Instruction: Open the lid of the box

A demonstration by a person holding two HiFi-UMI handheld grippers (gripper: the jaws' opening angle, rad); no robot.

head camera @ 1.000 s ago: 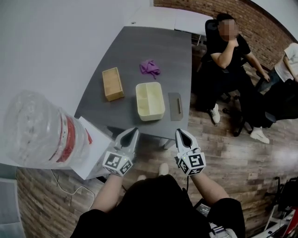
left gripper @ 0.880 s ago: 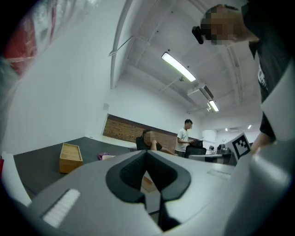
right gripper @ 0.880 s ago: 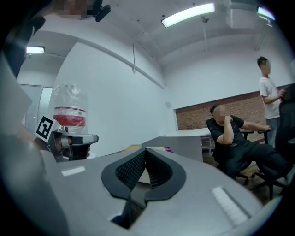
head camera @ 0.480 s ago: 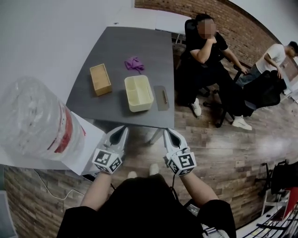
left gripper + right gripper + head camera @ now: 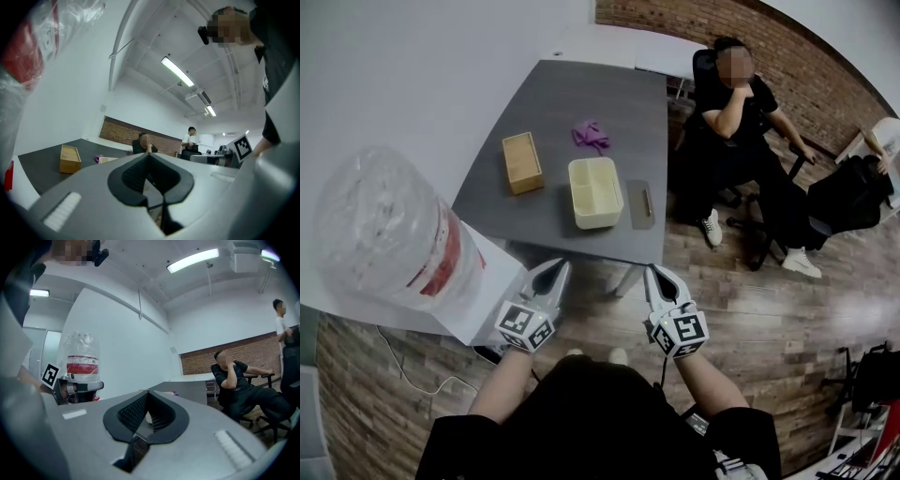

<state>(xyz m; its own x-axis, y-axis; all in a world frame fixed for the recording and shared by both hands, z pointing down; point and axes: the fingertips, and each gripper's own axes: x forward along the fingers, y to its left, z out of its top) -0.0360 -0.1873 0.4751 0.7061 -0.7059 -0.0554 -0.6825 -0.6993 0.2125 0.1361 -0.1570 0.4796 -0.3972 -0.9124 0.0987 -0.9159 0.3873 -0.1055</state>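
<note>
A cream box [image 5: 595,192] with two compartments stands open-topped on the dark grey table [image 5: 581,94]. A flat grey lid [image 5: 642,204] lies on the table just right of it. My left gripper [image 5: 561,267] and right gripper [image 5: 653,272] hang side by side in front of the table's near edge, well short of the box. Both are shut with nothing between the jaws. In the left gripper view the jaws [image 5: 149,154] meet at the tip, and the cream box [image 5: 107,160] shows low beyond them. The right gripper [image 5: 147,391] is likewise shut and empty.
A wooden box [image 5: 523,162] stands left of the cream box, and a purple glove [image 5: 591,136] lies behind it. A large water bottle [image 5: 389,248] on a white stand is close at my left. A person [image 5: 741,122] sits on a chair right of the table.
The head view swung left and then partly back. Both grippers stayed shut in front of my body, and nothing on the table moved.
</note>
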